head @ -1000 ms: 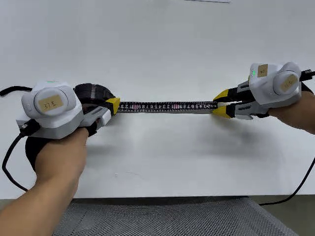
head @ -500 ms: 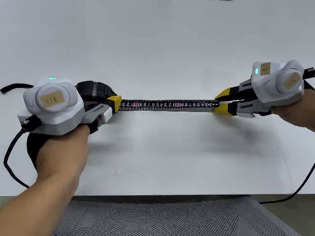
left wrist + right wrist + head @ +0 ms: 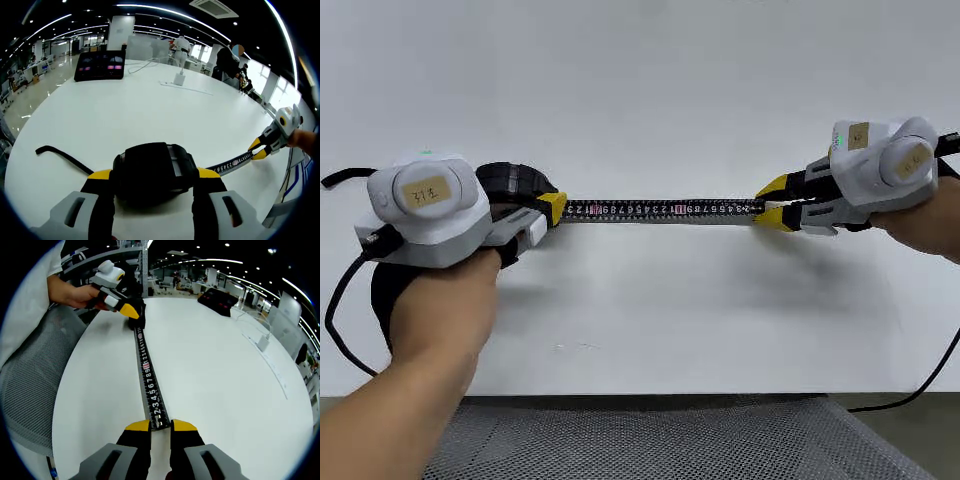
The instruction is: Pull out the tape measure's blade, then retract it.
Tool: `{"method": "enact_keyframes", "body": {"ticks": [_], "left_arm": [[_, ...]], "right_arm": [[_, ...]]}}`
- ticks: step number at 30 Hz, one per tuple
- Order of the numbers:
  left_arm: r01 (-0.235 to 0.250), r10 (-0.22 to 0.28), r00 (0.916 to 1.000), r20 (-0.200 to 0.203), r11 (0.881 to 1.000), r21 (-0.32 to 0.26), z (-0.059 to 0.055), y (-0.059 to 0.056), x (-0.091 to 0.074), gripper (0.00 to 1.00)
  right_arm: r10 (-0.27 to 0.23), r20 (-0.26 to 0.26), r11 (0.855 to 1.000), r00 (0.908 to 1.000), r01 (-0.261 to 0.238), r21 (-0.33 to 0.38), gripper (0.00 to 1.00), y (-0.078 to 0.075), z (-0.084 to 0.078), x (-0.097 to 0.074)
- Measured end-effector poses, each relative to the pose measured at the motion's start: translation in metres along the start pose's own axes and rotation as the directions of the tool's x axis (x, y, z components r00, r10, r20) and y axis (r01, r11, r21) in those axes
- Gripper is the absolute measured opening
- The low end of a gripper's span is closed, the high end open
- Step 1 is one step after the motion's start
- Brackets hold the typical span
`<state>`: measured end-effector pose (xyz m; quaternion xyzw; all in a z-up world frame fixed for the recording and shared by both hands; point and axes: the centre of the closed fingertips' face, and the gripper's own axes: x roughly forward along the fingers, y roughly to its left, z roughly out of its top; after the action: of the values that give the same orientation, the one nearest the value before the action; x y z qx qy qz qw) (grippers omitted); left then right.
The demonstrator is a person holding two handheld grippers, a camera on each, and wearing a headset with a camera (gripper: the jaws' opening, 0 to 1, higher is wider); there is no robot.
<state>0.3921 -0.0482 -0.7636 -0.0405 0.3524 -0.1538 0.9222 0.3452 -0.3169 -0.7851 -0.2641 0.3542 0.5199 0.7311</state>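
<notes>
The right gripper (image 3: 161, 426) has its yellow-tipped jaws pinched narrow on the tip of the blade (image 3: 149, 380), a thin dark strip printed with pale numerals. Its long axis runs straight away over the smooth white table (image 3: 215, 365) to the tape measure (image 3: 152, 170), a rounded, ribbed black case clamped between the jaws of the left gripper (image 3: 542, 215). Retracting should bring the two ends together along that line.

The left gripper (image 3: 154, 176) has its yellow-tipped jaws clamped either side of the black tape measure (image 3: 154, 167), low over the white table (image 3: 125, 110). The blade (image 3: 231, 164) runs off right to the right gripper (image 3: 258, 149), which pinches its end. A black strap (image 3: 55, 151) trails left on the table.
</notes>
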Motion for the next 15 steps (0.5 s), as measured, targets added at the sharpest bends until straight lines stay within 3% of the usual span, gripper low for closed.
{"method": "enact_keyframes", "body": {"ticks": [6,15], "left_arm": [[0.001,-0.001,1.0,-0.003,1.0,-0.009,0.0,0.001,0.001,0.58],[0.01,-0.01,0.9999,0.001,1.0,-0.012,0.0,0.0,0.0,0.58]], "right_arm": [[-0.001,0.006,1.0,1.0,0.001,0.001,0.1,-0.001,0.002,0.0],[0.011,0.04,1.0,0.9991,-0.011,-0.003,0.1,0.003,0.019,0.01]]}}
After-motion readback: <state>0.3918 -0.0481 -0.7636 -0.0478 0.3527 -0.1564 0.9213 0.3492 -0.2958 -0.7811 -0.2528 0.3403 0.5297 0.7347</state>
